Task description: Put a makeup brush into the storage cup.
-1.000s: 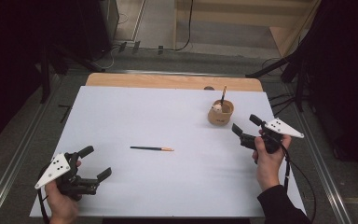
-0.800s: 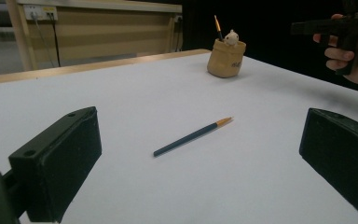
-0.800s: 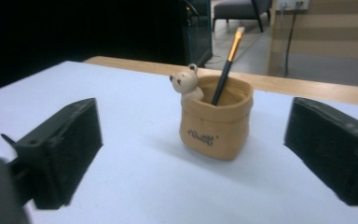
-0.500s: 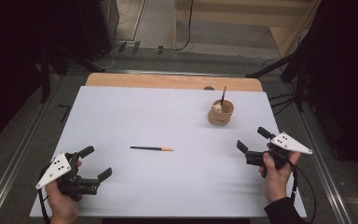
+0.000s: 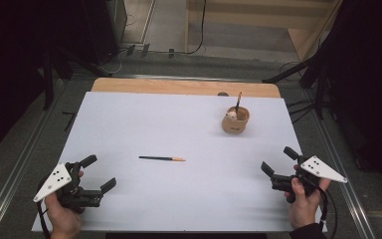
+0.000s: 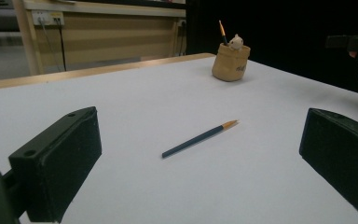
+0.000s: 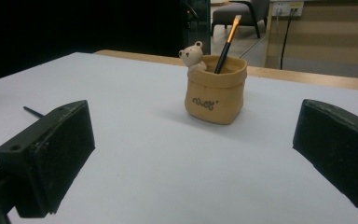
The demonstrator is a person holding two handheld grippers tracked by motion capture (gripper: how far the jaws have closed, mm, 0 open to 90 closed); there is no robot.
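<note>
Lying flat near the middle of the white table (image 5: 129, 119) is a dark pencil (image 5: 161, 159) with an orange tip. It sits by itself, well apart from both grippers. The left gripper (image 5: 97, 173) is near the front left corner, and its jaws are wide apart with nothing between them. The right gripper (image 5: 278, 162) is near the front right edge. Its jaws have just been opening and now stand wide with nothing in them. A tan cup (image 7: 216, 88) with a little bear (image 7: 191, 54) on its rim holds a second pencil (image 7: 227, 41). Dark curly writing on the cup is too small to read.
</note>
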